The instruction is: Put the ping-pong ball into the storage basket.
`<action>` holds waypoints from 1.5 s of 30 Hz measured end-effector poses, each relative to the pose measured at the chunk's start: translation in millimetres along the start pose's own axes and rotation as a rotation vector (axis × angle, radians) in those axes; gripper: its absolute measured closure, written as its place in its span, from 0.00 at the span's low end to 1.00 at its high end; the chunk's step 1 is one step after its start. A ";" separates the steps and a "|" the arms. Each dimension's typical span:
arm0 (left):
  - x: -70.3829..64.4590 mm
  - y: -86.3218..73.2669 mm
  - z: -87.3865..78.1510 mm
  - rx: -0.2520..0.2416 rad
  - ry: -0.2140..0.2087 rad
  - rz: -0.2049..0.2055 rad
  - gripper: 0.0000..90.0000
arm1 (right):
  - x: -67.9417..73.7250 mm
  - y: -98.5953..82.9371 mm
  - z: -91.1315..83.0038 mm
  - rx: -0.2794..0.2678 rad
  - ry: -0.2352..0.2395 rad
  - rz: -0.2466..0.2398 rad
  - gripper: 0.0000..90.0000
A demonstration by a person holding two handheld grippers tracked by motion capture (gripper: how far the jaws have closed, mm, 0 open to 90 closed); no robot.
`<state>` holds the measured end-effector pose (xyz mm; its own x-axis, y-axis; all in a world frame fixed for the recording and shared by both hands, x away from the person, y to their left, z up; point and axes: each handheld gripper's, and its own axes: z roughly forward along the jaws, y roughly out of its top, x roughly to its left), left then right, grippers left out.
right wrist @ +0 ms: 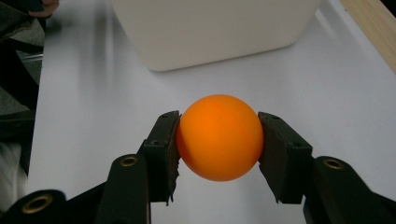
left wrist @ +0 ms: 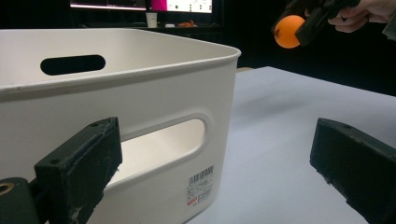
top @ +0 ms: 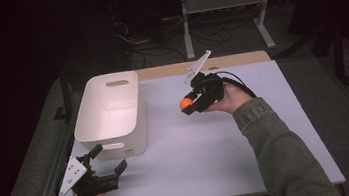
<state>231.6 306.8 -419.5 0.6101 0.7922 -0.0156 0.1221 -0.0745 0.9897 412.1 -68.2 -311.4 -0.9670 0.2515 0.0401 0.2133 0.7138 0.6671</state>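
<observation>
Fingers: right gripper (top: 187, 104) clamps orange ball (right wrist: 219, 137), held above the surface (top: 208, 144) | left gripper (top: 107, 159) spread wide, low beside white bin (top: 108, 111)

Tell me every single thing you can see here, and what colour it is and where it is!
Round orange ball: one, orange, clamped between the right gripper's jaws, held up above the table.
White plastic bin with handle slots: one, white, on the left part of the table, open top, nothing seen inside.
Barcode sticker: one, white with red, on the bin's near wall.
Table with pale top: one, pale grey-white, wooden strip at its far edge.
Metal stand: one, light grey, on the floor behind the table.
Left gripper: one, black, open, by the bin's near end.
Right gripper: one, black, gripping the ball.
</observation>
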 end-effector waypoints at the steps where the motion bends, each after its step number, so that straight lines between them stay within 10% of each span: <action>1: 0.1 0.0 -0.2 0.001 -0.001 0.002 0.02 | 0.2 1.6 0.2 -0.002 0.000 -0.001 0.55; 45: -0.2 0.1 -0.2 -0.001 -0.005 0.000 0.02 | 2.8 65.0 12.4 0.001 0.020 -0.081 0.55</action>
<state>231.3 306.7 -419.4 0.6142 0.7890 -0.0167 0.1215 -0.0737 0.9898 425.0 -13.1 -277.1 -0.9837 0.1797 0.0009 0.1343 0.7320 0.6680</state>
